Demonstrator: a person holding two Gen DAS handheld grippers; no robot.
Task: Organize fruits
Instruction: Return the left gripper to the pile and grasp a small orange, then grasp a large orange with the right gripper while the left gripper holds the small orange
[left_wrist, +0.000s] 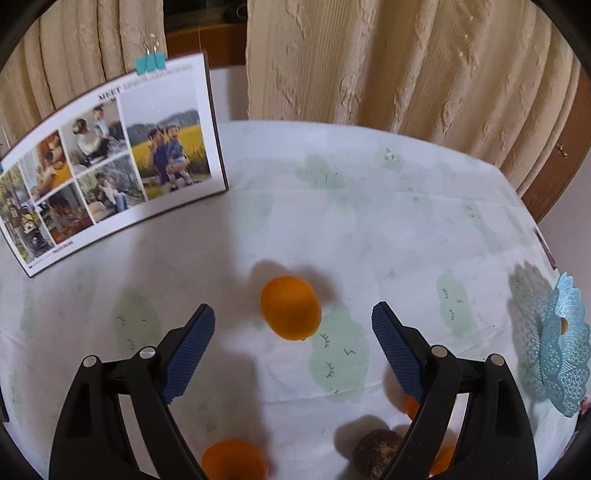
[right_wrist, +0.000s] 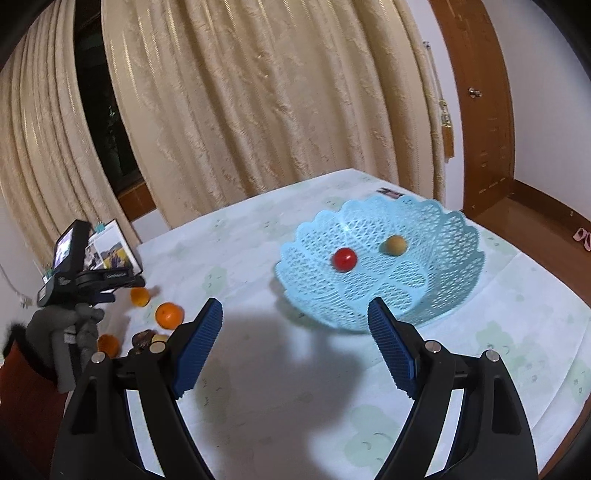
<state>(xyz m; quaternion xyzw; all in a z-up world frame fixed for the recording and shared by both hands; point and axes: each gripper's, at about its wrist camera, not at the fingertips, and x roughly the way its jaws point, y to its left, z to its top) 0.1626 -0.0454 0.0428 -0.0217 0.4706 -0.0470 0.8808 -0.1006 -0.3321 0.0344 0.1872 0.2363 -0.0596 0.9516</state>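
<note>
Oranges lie loose on the desk (left_wrist: 388, 229) at the left: one orange (left_wrist: 291, 307) sits on the cloth between the spread fingers of the left gripper (left_wrist: 293, 325), untouched, with another orange (left_wrist: 234, 459) and a dark brown fruit (left_wrist: 376, 452) nearer the camera. The photo frame (left_wrist: 110, 162) stands behind them. Further right, the right gripper (right_wrist: 295, 317) hangs released and empty before the blue basket (right_wrist: 436, 295), which holds a red fruit (right_wrist: 344, 259) and a tan fruit (right_wrist: 395, 245).

Warm indoor light from above, moderately bright. Broad soft shadow on worktop (right_wrist: 280, 369) in front of basket (right_wrist: 380, 258); glare spot on basket's far wall. Slight motion blur. Heavy fisheye bending, dark vignette at corners.
</note>
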